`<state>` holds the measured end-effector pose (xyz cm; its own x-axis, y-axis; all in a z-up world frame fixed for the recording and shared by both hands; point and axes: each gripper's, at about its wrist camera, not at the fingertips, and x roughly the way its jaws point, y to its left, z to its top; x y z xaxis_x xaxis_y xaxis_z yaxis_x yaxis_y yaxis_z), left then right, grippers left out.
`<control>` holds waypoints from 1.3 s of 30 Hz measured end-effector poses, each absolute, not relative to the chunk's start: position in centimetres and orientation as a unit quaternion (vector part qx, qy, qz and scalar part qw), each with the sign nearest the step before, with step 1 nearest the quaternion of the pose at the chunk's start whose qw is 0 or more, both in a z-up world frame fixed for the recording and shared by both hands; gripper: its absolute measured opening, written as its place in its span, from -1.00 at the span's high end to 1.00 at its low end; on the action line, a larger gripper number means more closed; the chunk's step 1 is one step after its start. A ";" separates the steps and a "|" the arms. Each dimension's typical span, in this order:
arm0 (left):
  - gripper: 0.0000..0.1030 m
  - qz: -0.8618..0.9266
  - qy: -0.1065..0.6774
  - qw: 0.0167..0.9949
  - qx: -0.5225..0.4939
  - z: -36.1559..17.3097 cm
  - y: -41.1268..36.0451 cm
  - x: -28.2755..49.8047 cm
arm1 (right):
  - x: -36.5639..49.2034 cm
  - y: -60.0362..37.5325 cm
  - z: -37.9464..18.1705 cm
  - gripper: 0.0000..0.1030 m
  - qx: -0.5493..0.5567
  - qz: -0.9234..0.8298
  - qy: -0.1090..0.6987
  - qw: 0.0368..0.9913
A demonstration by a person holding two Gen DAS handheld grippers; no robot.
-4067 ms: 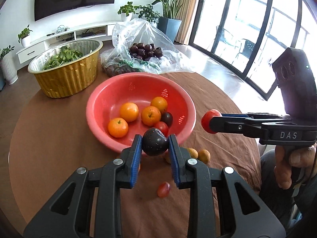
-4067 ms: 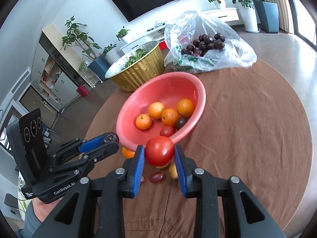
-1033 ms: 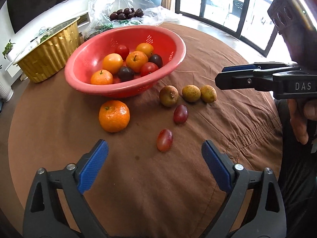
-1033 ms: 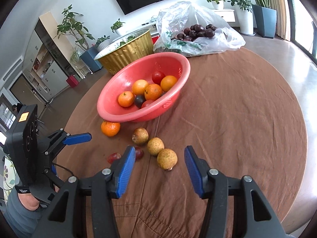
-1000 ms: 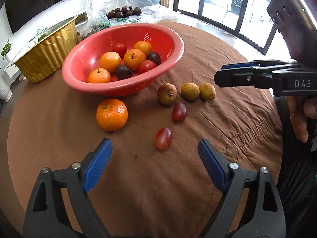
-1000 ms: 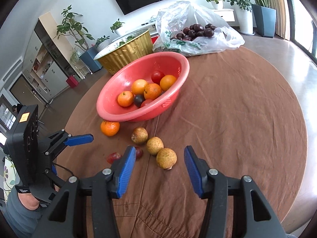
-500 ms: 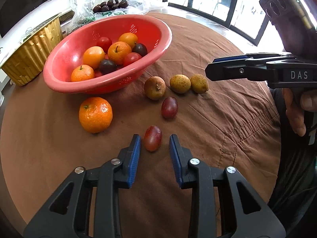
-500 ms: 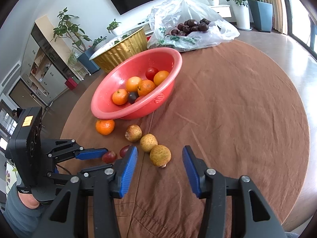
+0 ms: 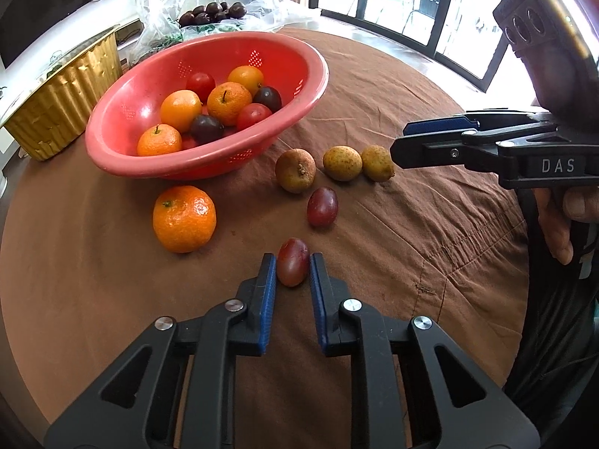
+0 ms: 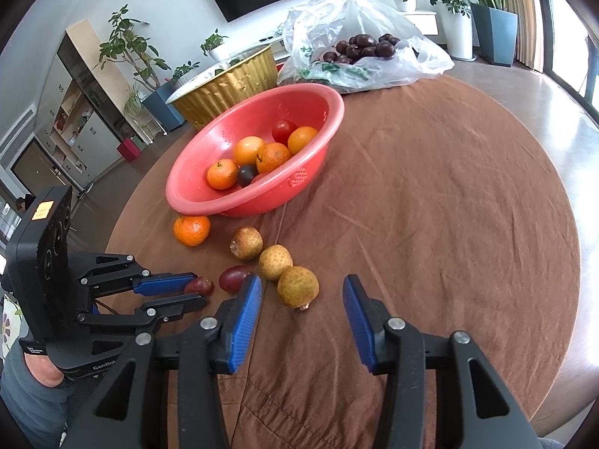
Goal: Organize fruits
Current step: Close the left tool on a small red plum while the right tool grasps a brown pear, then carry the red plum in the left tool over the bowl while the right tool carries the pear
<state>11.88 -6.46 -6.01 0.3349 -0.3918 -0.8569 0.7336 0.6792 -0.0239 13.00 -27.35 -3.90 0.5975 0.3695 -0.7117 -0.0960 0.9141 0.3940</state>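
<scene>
**Left claw clamped on near red grape**

Left gripper (image 9: 292, 267) now clenched on the near red grape (image 9: 293, 266); one second ago its jaws stood wide apart with the grape lying free ahead of them. Blue ribbed pads press both flanks. Grape is oval, smooth, glossy, its long axis pointing straight away from the claw, still on the cloth.

Right gripper (image 10: 302, 301) released, jaws apart, much as before; nearest brown fruit (image 10: 298, 286) lies just ahead between the pads, untouched.

Beyond the left claw: second red grape (image 9: 322, 206), same oval shape, tilted slightly. Further on, three round, rough-skinned brown fruits in a row. Ahead-left, dimpled mandarin (image 9: 184, 219) on the cloth. Behind it, red plastic perforated basket (image 9: 299, 86) holding oranges, tomatoes, dark plums.

Brown tablecloth (image 9: 430, 232), matte, creased.
</scene>
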 end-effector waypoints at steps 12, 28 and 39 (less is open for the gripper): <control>0.68 -0.338 0.447 0.817 0.133 -4.9 -4.0 10.7 | 13.6 -26.1 -4.9 0.14 0.115 0.122 0.448 0.878; 0.68 -0.335 0.441 0.825 0.115 -4.5 -3.3 10.4 | 14.0 -24.6 -5.3 0.43 0.066 0.127 0.445 0.884; 0.68 -0.325 0.430 0.836 0.099 -3.3 -2.6 10.6 | 13.2 -25.4 -4.4 0.43 0.089 0.133 0.439 0.884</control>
<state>10.57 -2.59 -3.35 0.4179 -0.4589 -0.7841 0.6292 0.7688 -0.1146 13.23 -25.38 -4.43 0.5789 0.3142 -0.7524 -0.1575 0.9485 0.2749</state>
